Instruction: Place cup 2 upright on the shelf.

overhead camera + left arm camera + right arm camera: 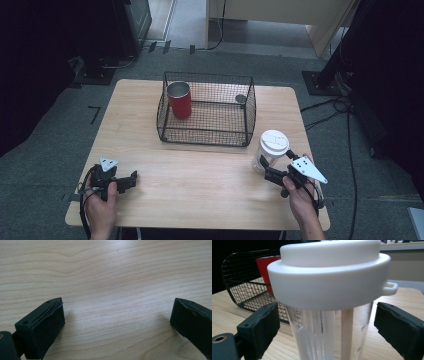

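The right hand-held gripper [263, 169] stands spread around a clear plastic tumbler with a white lid [329, 277], which rises between its jaws with a gap on either side. The left hand-held gripper [131, 180] rests spread on the pale wooden bench [112, 277], nothing between its jaws. Beyond the tumbler sits a black wire basket [207, 131] holding a red metal cup [179, 100].

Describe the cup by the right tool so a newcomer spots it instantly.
Start at the black wire basket on the wooden table. Just off its near right corner stands the clear tumbler. Unlike the red cup inside the basket, it is see-through with a white lid.
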The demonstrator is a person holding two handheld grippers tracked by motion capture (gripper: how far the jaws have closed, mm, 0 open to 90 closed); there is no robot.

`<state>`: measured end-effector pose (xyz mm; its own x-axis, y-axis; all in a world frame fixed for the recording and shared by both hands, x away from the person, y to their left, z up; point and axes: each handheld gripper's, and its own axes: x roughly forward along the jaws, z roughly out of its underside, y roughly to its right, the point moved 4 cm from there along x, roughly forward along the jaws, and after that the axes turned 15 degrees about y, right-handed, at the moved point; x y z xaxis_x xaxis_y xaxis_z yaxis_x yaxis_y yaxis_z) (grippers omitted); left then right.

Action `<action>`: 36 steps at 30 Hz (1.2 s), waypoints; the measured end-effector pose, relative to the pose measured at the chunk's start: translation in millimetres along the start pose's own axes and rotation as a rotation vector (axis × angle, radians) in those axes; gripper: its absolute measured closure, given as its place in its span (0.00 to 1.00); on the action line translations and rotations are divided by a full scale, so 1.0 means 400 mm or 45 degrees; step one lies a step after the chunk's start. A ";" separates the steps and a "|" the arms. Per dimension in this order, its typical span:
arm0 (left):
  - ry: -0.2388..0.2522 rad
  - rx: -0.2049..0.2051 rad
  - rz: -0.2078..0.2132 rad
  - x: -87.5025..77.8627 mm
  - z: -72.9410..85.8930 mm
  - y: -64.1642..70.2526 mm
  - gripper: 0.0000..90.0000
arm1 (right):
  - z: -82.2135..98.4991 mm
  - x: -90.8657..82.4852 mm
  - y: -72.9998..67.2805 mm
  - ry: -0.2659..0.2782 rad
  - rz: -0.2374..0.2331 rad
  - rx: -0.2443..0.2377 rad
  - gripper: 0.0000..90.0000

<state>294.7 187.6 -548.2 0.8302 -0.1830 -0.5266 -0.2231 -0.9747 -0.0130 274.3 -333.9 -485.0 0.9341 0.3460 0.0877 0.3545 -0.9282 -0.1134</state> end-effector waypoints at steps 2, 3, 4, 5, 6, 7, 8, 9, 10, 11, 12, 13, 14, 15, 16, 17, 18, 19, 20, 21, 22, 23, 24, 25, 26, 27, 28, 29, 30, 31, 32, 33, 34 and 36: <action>0.000 0.000 0.000 0.000 0.000 0.000 0.00 | 0.000 0.005 -0.002 0.001 0.000 0.002 0.08; 0.000 0.000 0.000 0.000 0.000 0.000 0.00 | 0.000 0.007 -0.003 0.001 0.000 0.000 0.08; 0.000 0.000 0.000 0.000 0.000 0.000 0.00 | 0.001 0.009 -0.003 0.001 0.000 -0.001 0.08; 0.000 0.000 0.000 0.000 0.000 0.000 0.00 | 0.001 0.012 -0.004 0.003 0.001 -0.001 0.08; 0.000 0.000 0.000 0.000 0.000 0.000 0.00 | 0.002 0.014 -0.005 0.003 0.004 0.004 0.09; 0.000 0.000 0.000 0.000 0.000 0.000 0.00 | 0.002 0.016 -0.005 0.006 0.008 0.003 0.10; 0.000 0.000 0.000 0.000 0.000 0.000 0.00 | 0.002 0.018 -0.005 0.006 0.013 0.003 0.10; 0.000 0.000 0.000 0.000 0.000 0.000 0.00 | 0.002 0.020 -0.006 0.007 0.017 0.007 0.10; 0.000 0.000 0.000 0.000 0.000 0.000 0.00 | 0.002 0.021 -0.005 0.008 0.020 0.006 0.10; 0.000 0.000 0.000 0.000 0.000 0.000 0.00 | 0.003 0.023 -0.005 0.009 0.022 0.008 0.10; 0.000 0.000 0.000 0.000 0.000 0.000 0.00 | 0.003 0.024 -0.005 0.010 0.026 0.009 0.11; 0.000 0.000 0.001 0.000 0.000 0.000 0.00 | 0.003 0.025 -0.005 0.009 0.029 0.010 0.11; 0.000 0.000 0.000 0.000 0.000 0.000 0.00 | 0.004 0.026 -0.005 0.009 0.031 0.008 0.12; 0.000 0.000 0.000 0.000 0.000 0.000 0.00 | 0.004 0.027 -0.004 0.012 0.043 0.009 0.14; -0.001 0.000 0.000 0.000 0.000 0.000 0.00 | 0.004 0.028 -0.004 0.015 0.052 0.010 0.15; 0.000 0.000 0.000 0.000 0.000 0.000 0.00 | 0.004 0.028 -0.003 0.015 0.053 0.012 0.15; -0.001 0.000 0.000 0.000 0.000 0.000 0.00 | 0.003 0.029 -0.003 0.016 0.057 0.014 0.15; 0.000 0.000 0.000 0.000 0.000 0.000 0.00 | 0.003 0.029 -0.003 0.017 0.056 0.017 0.15; 0.000 0.000 0.001 0.000 0.000 0.000 0.00 | 0.004 0.030 -0.003 0.018 0.057 0.016 0.15; 0.000 0.000 0.001 0.000 0.000 0.000 0.00 | 0.003 0.029 -0.004 0.017 0.055 0.017 0.15; 0.000 0.000 0.000 0.000 0.000 0.000 0.00 | 0.003 0.029 -0.004 0.018 0.056 0.019 0.16; 0.000 0.000 0.000 0.000 0.000 0.000 0.00 | 0.002 0.029 -0.004 0.018 0.055 0.020 0.16; 0.000 0.000 0.000 0.000 0.000 0.000 0.00 | 0.002 0.029 -0.004 0.019 0.055 0.019 0.16; -0.001 0.000 0.000 0.000 0.000 0.000 0.00 | 0.001 0.028 -0.004 0.023 0.054 0.015 0.16; 0.000 0.000 0.000 0.000 0.000 0.000 0.00 | 0.001 0.028 -0.004 0.026 0.053 0.014 0.16; -0.001 0.000 0.000 0.000 0.000 0.000 0.00 | 0.000 0.028 -0.004 0.029 0.053 0.010 0.16; 0.000 0.000 0.000 0.000 0.000 0.000 0.00 | -0.001 0.028 -0.006 0.031 0.051 0.013 0.16; -0.001 0.000 0.000 0.000 0.000 0.000 0.00 | -0.001 0.028 -0.006 0.036 0.048 0.014 0.16; -0.001 0.000 0.000 0.000 0.000 0.000 0.00 | -0.002 0.028 -0.008 0.039 0.045 0.016 0.16; -0.001 0.000 0.001 0.000 0.000 0.000 0.00 | -0.004 0.028 -0.009 0.043 0.043 0.014 0.16; -0.001 0.000 0.000 0.000 0.000 0.000 0.00 | -0.005 0.028 -0.011 0.045 0.043 0.016 0.16; -0.001 0.000 0.001 0.000 0.000 0.000 0.00 | -0.007 0.029 -0.012 0.048 0.042 0.017 0.16; -0.001 0.000 0.001 0.000 0.000 0.000 0.00 | -0.009 0.029 -0.014 0.051 0.039 0.019 0.16; -0.001 0.000 0.001 0.000 0.000 0.000 0.00 | -0.013 0.031 -0.017 0.063 0.038 0.023 0.17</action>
<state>294.7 187.7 -548.1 0.8298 -0.1834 -0.5271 -0.2237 -0.9746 -0.0130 283.3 -324.3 -477.8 0.9412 0.3108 0.1328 0.3278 -0.9351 -0.1344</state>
